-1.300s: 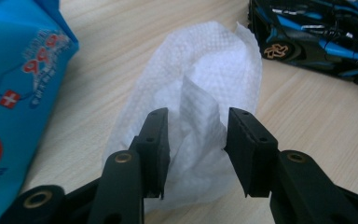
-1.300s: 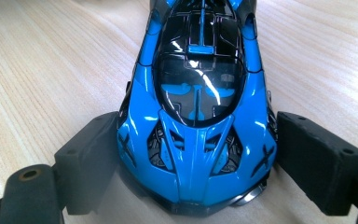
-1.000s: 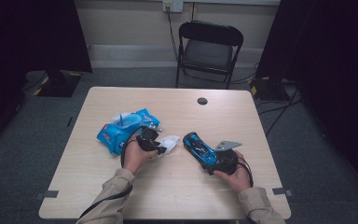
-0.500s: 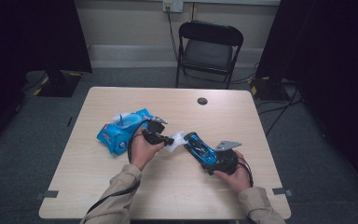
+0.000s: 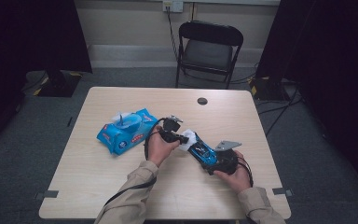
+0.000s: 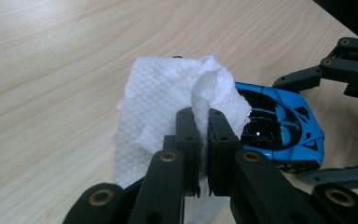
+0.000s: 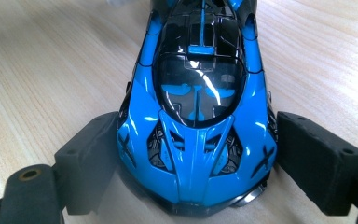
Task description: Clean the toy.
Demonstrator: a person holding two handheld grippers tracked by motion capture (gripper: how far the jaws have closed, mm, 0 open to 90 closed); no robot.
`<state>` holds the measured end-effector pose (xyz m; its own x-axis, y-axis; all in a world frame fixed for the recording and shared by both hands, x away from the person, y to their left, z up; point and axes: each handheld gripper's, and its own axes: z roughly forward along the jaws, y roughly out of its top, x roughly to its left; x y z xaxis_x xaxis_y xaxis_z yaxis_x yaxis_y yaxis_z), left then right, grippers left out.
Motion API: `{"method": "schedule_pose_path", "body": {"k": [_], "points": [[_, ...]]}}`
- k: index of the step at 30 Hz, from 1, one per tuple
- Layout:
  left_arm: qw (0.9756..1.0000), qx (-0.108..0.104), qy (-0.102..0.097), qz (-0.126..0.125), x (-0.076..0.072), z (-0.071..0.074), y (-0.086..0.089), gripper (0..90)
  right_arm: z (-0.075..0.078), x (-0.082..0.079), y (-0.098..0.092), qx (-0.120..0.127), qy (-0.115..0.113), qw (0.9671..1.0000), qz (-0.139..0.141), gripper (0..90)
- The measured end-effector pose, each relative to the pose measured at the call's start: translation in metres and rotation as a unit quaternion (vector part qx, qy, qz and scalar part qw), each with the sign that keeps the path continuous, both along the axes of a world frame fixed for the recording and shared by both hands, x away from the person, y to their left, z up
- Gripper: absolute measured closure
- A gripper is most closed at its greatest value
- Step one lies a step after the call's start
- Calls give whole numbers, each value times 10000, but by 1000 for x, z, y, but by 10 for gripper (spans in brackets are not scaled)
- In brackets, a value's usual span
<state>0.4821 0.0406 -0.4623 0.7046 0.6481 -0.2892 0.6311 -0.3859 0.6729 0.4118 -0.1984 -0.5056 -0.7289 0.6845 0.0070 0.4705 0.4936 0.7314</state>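
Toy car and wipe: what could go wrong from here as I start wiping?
1. The left gripper pinches only a fold of the white wipe; the loose rest may bunch up or slip free on the first stroke.
2. The right gripper holds the blue toy car by one end, so a sideways push at the far end could twist it out.
3. A hard stroke might knock the left gripper against the right one's jaws.

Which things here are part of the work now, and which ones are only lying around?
In use:
- white wipe, pinched in the left gripper
- blue toy car, its sides clamped by the right gripper
- blue wipes pack, the likely source of the wipe

Lying about:
- small black disc on the table
- folding chair behind the table
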Motion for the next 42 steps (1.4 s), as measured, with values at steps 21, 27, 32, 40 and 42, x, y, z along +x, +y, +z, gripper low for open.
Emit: {"method": "schedule_pose_path", "body": {"k": [21,27,32,40,42], "points": [[9987,412,-168,-242,-1,0,-26,856,0,-1,0,43,-40,9999,82,213],[9987,448,-195,-128,2,1,-23,857,0,-3,-3,42,-26,10000,71,208],[9992,370,-92,-122,5,0,-21,857,1,-6,-7,46,-23,10000,76,205],[9993,328,-128,-88,5,-2,-20,858,1,-13,-11,29,-12,10000,34,202],[9993,324,-135,-98,5,-2,-20,858,2,-14,-13,1,13,10000,-2,203]]}}
